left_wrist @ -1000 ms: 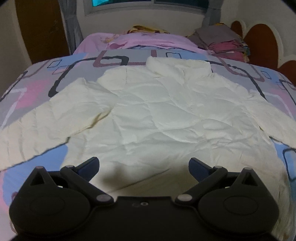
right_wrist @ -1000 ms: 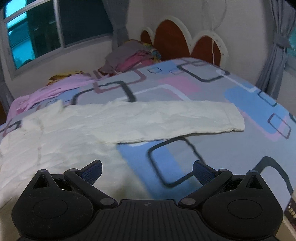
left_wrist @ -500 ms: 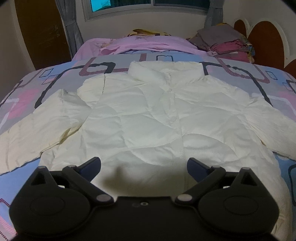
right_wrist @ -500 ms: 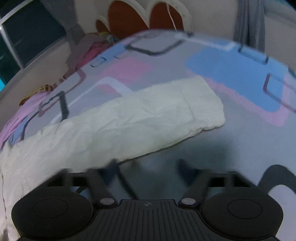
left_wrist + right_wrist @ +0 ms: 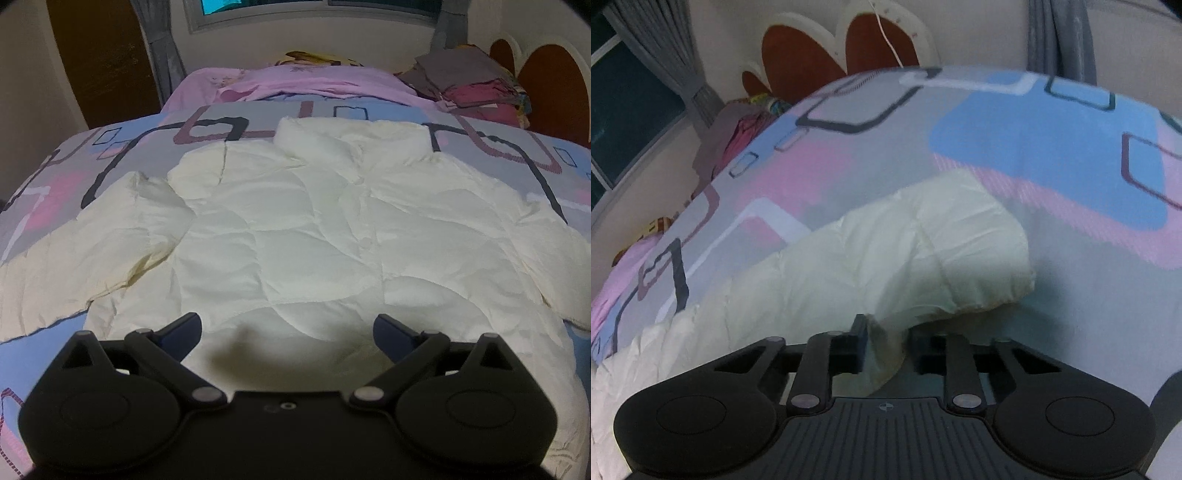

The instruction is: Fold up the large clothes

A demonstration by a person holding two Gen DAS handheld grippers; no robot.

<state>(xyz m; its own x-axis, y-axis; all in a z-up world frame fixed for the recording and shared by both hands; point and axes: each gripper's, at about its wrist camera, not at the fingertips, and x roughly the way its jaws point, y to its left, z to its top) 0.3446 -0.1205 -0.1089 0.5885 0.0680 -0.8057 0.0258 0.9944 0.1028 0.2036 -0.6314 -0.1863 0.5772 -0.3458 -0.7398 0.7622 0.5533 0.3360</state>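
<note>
In the left wrist view, a cream quilted jacket (image 5: 295,229) lies spread flat across the middle of the frame on a bed (image 5: 66,177) with a grey, pink and blue patterned cover, one sleeve running off to the left edge. The left tool (image 5: 287,328) hovers at the lower centre above the jacket's hem, jaws wide apart with nothing between them. A stack of folded clothes (image 5: 469,85) sits at the upper right. In the right wrist view, the right tool (image 5: 886,350), at the lower centre, has just been closing and now pinches the lower edge of the jacket's sleeve (image 5: 923,258) near its cuff.
</note>
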